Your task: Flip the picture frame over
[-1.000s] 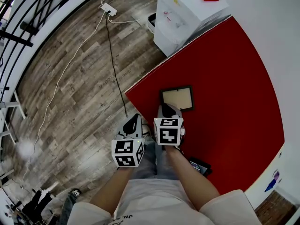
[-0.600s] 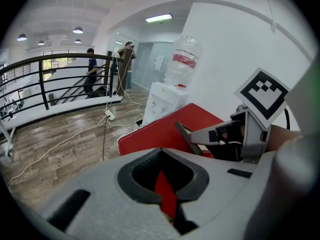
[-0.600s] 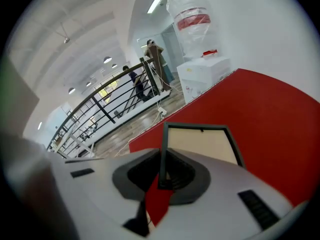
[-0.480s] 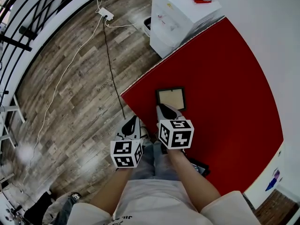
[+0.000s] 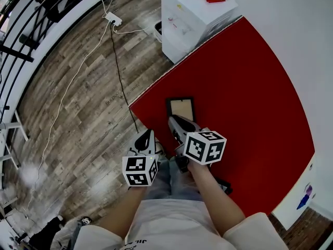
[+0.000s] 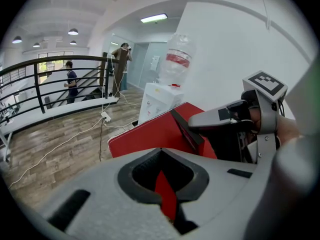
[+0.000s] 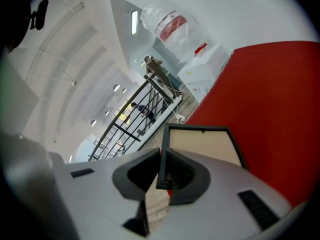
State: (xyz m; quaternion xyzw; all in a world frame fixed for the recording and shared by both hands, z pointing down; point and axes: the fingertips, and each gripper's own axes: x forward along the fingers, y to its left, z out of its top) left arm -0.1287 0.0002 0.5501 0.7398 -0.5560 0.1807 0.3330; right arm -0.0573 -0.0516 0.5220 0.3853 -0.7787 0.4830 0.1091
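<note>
A black picture frame with a beige panel sits over the near left part of the red table. My right gripper is shut on the frame's near edge and holds it tilted up off the table. In the right gripper view the frame stands up from between the jaws of the right gripper, its thin black edge pinched there. My left gripper hovers shut and empty at the table's near left edge. In the left gripper view the left gripper is closed, and the frame shows edge-on beside the right gripper.
A white water dispenser stands against the table's far left corner. A power strip and cables lie on the wood floor to the left, with a black railing beyond. A white wall borders the table's right side.
My right gripper has risen and rolled with the frame in it, so the frame tips up and looks narrower from above. The left gripper has barely shifted.
</note>
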